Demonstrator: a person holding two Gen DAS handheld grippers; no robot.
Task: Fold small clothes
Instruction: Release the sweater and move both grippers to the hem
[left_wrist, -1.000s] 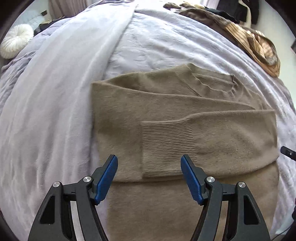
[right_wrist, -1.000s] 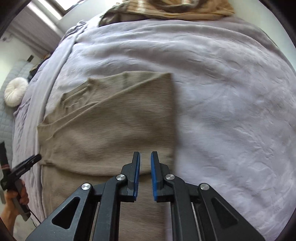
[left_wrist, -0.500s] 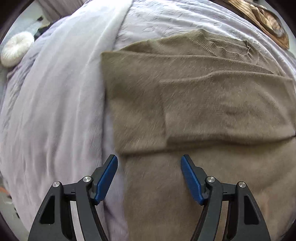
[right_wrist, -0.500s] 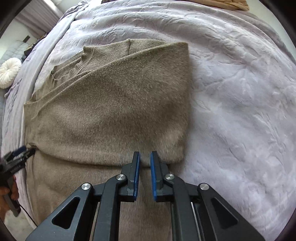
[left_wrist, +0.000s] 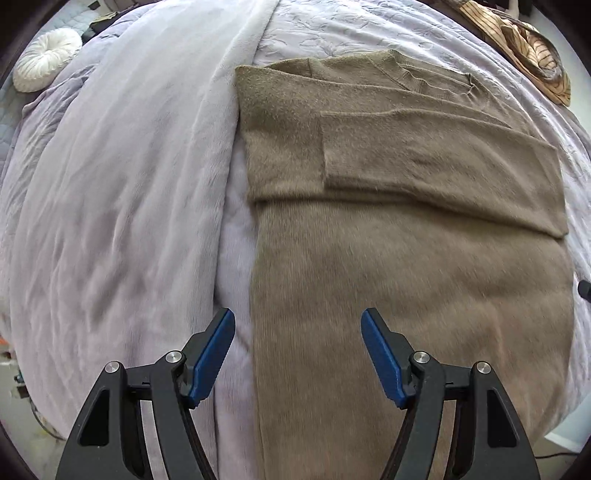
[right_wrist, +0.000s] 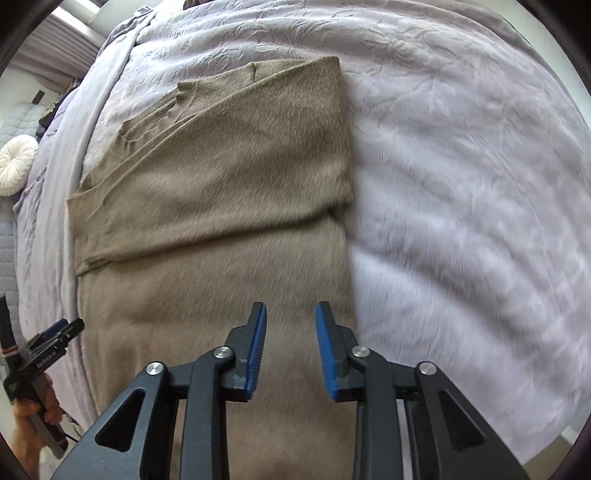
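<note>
Left gripper (left_wrist: 297, 349) hangs pointing almost straight down over the sweater's left side edge, jaws spread wide and empty, one blue pad over the lilac bedspread (left_wrist: 122, 206), the other over knit. Right gripper (right_wrist: 290, 341) has just been opening, jaws now partly parted with nothing between them, poised above the sweater's right side edge. The taupe sweater (left_wrist: 406, 258) lies flat on the bed, both sleeves already folded across the chest, collar at the far end, hem toward the person (hem itself runs out of frame under the grippers, so can't confirm where it ends). Long axis runs straight away from both grippers, near to far. Each gripper sits over its own side edge of the lower body, roughly level with each other, so neither is clearly nearer; the left one shows at the lower-left of the right wrist view, held in a hand (right_wrist: 33, 417). Likely next step: pinch the two lower corners and carry the bottom half up toward the collar. Both views are motion-blurred near the jaws, so pad-to-fabric contact can't be told.
</note>
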